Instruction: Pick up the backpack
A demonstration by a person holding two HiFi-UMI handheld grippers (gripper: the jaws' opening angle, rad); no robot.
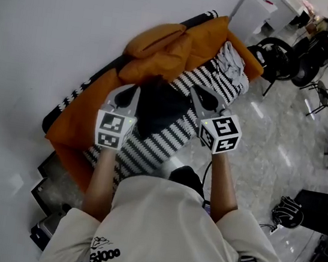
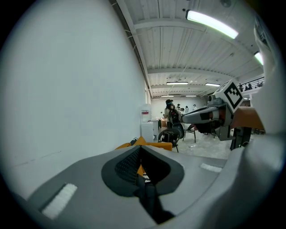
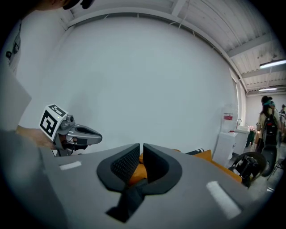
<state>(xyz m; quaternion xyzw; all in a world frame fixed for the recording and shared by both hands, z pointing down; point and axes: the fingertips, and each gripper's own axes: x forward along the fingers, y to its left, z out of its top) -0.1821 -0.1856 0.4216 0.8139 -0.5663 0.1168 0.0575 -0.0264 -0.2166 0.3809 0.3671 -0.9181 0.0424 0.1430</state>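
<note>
The black backpack (image 1: 158,107) lies on a black-and-white striped cover (image 1: 149,146) over an orange sofa (image 1: 70,129). Both grippers hover just above it, one at each side. My left gripper (image 1: 132,88) sits at the bag's left edge, and in its own view (image 2: 140,148) the jaws are shut with nothing between them. At the bag's right edge is my right gripper (image 1: 195,91); its own view (image 3: 139,146) shows a narrow slit between the jaws and nothing in it. Each gripper also shows in the other's view: the right gripper (image 2: 210,114) and the left gripper (image 3: 77,133).
Orange cushions (image 1: 161,45) and a grey cloth (image 1: 233,63) lie at the sofa's far end. A white wall (image 1: 59,16) runs along the left. Beyond the sofa stand a white dispenser (image 1: 253,13), black chairs (image 1: 280,59) and a standing person (image 3: 269,117).
</note>
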